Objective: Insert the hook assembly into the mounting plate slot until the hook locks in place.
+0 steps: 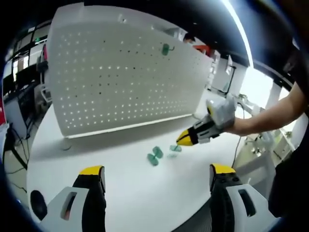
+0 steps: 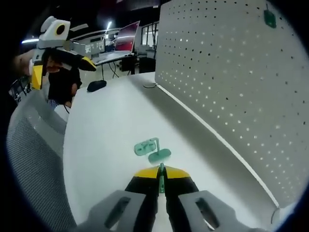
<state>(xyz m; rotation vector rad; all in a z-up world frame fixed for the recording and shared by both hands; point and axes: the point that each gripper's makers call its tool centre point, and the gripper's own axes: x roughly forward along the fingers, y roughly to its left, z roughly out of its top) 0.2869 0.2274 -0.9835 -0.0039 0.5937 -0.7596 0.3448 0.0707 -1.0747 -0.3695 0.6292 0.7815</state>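
A white pegboard mounting plate stands upright on the table. One green hook sits high on the plate. Two loose green hooks lie on the white table in front of it. My right gripper is shut on a thin green hook piece, low over the table just short of the loose hooks. In the left gripper view the right gripper reaches in from the right, with a green piece at its tip. My left gripper is open and holds nothing.
The round white table ends near my left jaws. A grey mesh chair back stands at the table's edge. A dark mouse and a cable lie near the plate's end. Desks and monitors are behind.
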